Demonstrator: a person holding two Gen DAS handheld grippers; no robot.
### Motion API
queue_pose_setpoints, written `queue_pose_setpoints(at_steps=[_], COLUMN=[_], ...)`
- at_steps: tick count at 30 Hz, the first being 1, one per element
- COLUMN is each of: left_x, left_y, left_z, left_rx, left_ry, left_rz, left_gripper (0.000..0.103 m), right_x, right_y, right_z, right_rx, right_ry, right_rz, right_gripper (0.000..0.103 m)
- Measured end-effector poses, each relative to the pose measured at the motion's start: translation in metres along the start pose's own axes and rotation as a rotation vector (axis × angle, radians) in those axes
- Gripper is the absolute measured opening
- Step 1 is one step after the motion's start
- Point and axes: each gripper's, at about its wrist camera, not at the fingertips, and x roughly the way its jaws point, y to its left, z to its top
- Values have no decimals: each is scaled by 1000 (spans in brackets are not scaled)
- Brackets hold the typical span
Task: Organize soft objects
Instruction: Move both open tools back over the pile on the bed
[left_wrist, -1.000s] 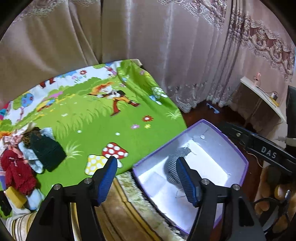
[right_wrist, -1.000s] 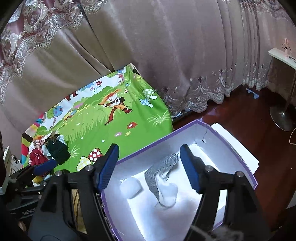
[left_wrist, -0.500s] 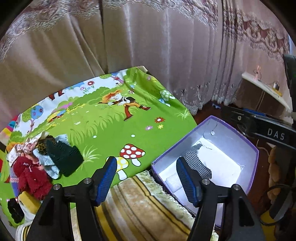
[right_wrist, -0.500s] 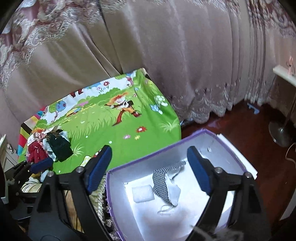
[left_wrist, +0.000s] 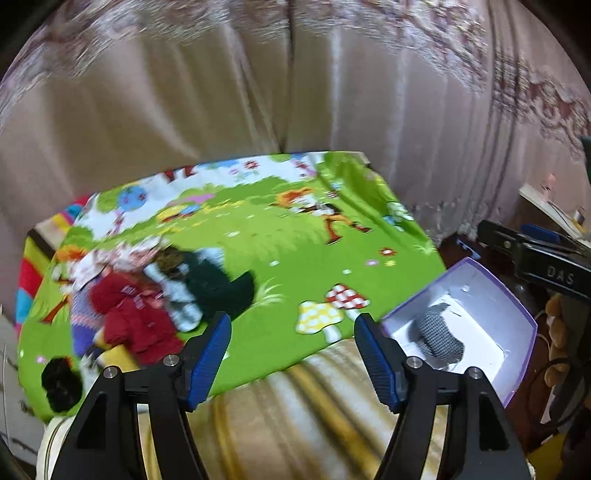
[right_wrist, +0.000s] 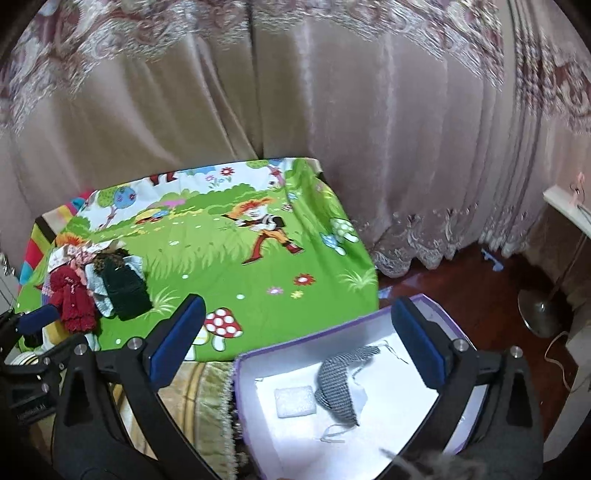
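Between picks: the checked cloth (right_wrist: 338, 384) lies in the box (right_wrist: 436, 314), both grippers (left (left_wrist: 291, 350), right (right_wrist: 295, 345)) open empty, the right reaching full width, so the next move is toward the pile (left_wrist: 155, 295) at the mat's (left_wrist: 295, 280) left edge.

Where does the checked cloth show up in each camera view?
Left wrist: checked cloth at lower right, in the purple box.
Right wrist: checked cloth at bottom centre, inside the same box.
Shared landmark: red mushroom on the green mat.
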Motion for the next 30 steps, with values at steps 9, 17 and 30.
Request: queue_pose_setpoints(at_steps=[9, 17, 30], left_x=[-18, -30, -15], left_y=[76, 171, 268], left_z=[-22, -41, -65], left_rx=[-129, -281, -374], left_ry=[5, 37, 197], left_rz=[54, 166, 270], left_gripper=[70, 70, 70], right_x=[1, 11, 40], right_y=[70, 150, 245], right_z=[3, -5, -32], right_rx=[-82, -160, -263], right_ry=[34, 118, 275], right_rz=[189, 383, 538], right_gripper=[102, 102, 100])
